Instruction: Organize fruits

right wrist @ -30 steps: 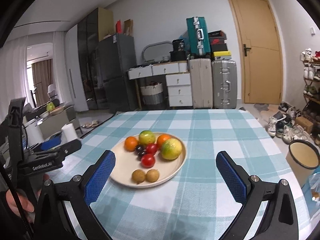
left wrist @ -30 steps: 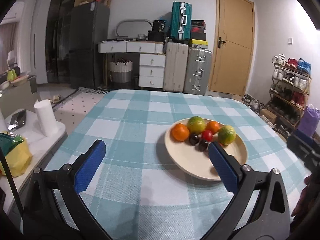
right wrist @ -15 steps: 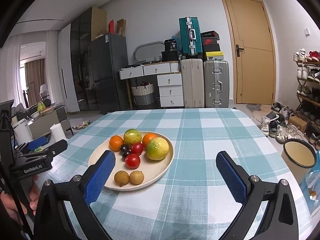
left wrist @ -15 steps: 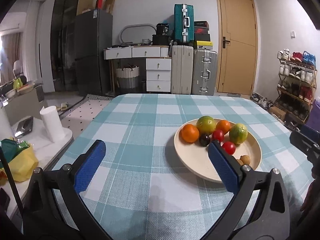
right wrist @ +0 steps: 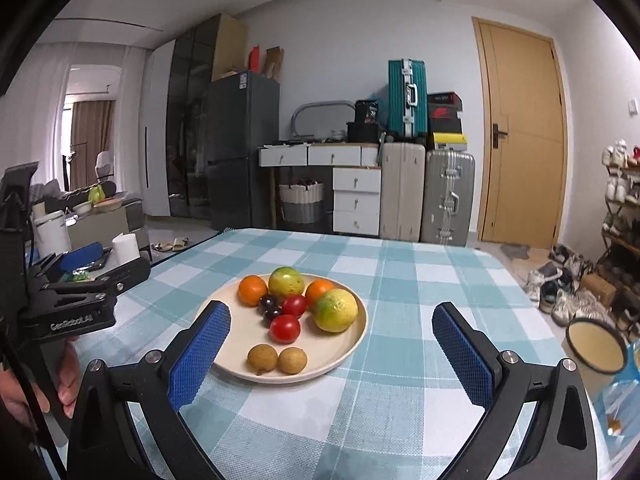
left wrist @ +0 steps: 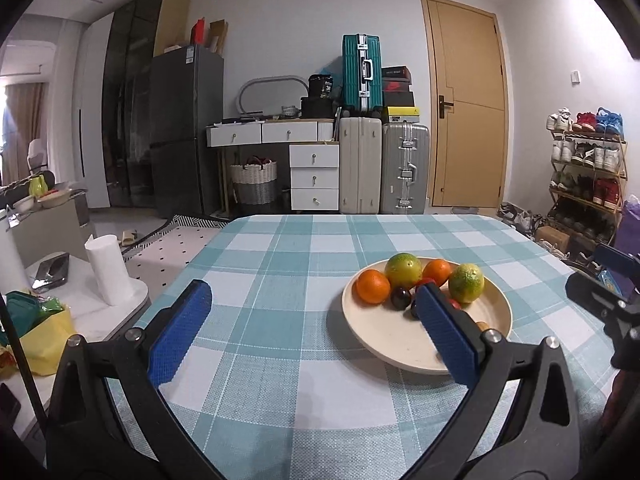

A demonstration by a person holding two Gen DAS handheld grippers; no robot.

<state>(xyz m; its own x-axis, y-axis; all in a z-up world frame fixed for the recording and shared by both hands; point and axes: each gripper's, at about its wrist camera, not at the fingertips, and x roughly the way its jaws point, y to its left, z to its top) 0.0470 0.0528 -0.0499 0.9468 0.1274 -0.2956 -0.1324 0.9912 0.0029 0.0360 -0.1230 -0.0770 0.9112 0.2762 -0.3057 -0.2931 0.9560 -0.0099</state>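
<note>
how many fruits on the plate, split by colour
orange: 2
green-yellow: 2
red: 2
dark purple: 2
brown: 2
total: 10, all on the plate

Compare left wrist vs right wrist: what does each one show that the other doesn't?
Left wrist only: the right gripper's body at its right edge, and most of the shoe rack.
Right wrist only: two small brown fruits at the plate's near edge, a round bin on the floor, and the hand holding the left gripper.
Both: the plate with oranges, green-yellow fruits and red tomatoes on the checked tablecloth, suitcases, door. Both grippers are open and empty.
</note>
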